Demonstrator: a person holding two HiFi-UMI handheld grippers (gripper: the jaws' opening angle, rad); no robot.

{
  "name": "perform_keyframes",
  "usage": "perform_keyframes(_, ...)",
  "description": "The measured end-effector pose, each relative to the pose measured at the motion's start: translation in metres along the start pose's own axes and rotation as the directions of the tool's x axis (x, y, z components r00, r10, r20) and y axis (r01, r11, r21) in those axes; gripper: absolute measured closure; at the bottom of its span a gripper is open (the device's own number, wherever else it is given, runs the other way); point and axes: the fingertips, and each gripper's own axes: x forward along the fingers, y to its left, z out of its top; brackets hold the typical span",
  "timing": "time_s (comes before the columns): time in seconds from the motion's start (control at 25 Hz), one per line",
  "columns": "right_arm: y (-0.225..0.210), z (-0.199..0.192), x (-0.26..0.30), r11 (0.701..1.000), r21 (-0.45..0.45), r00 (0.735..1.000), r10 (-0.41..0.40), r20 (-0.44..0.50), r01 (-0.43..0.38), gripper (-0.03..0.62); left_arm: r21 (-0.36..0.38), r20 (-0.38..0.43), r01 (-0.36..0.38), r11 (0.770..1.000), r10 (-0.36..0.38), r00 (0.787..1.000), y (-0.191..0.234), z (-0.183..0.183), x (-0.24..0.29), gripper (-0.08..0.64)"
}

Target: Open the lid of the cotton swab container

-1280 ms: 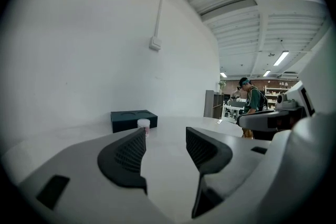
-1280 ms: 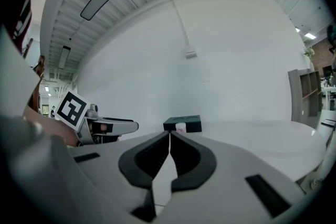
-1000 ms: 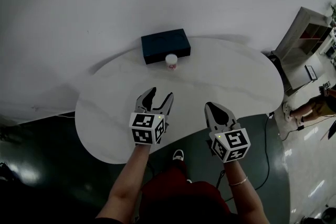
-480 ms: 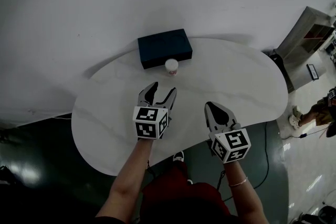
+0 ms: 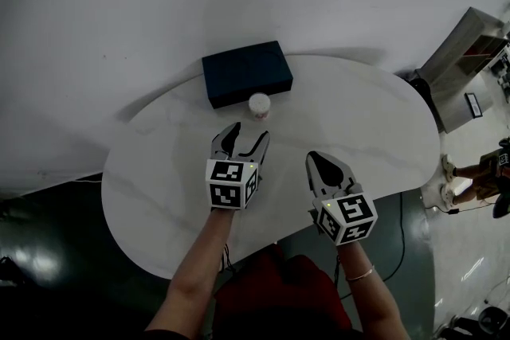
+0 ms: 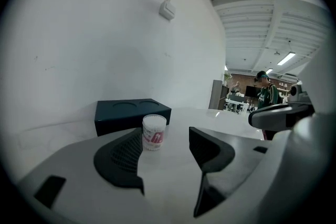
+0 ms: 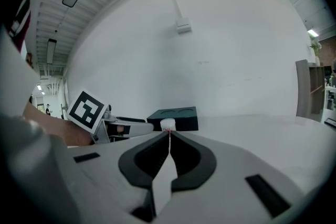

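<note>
The cotton swab container point(image 5: 259, 105) is a small white tub with a red label and its lid on. It stands on the white table point(image 5: 366, 131) just in front of a dark blue box point(image 5: 246, 73). My left gripper point(image 5: 247, 137) hovers a short way before it, open; its jaws have just been opening and nothing is between them. In the left gripper view the container point(image 6: 154, 132) shows beyond the spread jaws of the left gripper point(image 6: 167, 145). My right gripper point(image 5: 313, 158) is shut and empty, to the right and a little nearer me. In the right gripper view the container point(image 7: 167, 124) lies straight past the closed tips of the right gripper point(image 7: 169, 135).
The dark blue box point(image 6: 131, 115) has two round hollows in its top and sits at the table's far edge against the white wall. A grey shelf unit point(image 5: 466, 60) and a person point(image 5: 478, 171) are off the table at the right. Dark floor surrounds the table.
Both grippers have moved forward over the table toward the container. The left jaws stand a little wider than a second ago. The right jaws stay shut.
</note>
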Motion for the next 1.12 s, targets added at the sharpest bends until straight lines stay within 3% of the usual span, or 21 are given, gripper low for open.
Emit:
perform_keyframes(0.64,-0.012,0.005,0.050,0.992,-0.045,0.992,0.117,-0.040,-0.118,0.575,-0.030,-0.055,-0.042,0.999,0.040,0.998,0.021,-0.015,0.053,0.296)
perform_keyframes(1.12,-0.020,-0.002,0.077,0.983,-0.032,0.981,0.176,-0.083,-0.179,0.575,0.008,-0.120,-0.070,0.997,0.071,0.990,0.028,-0.028,0.087,0.295)
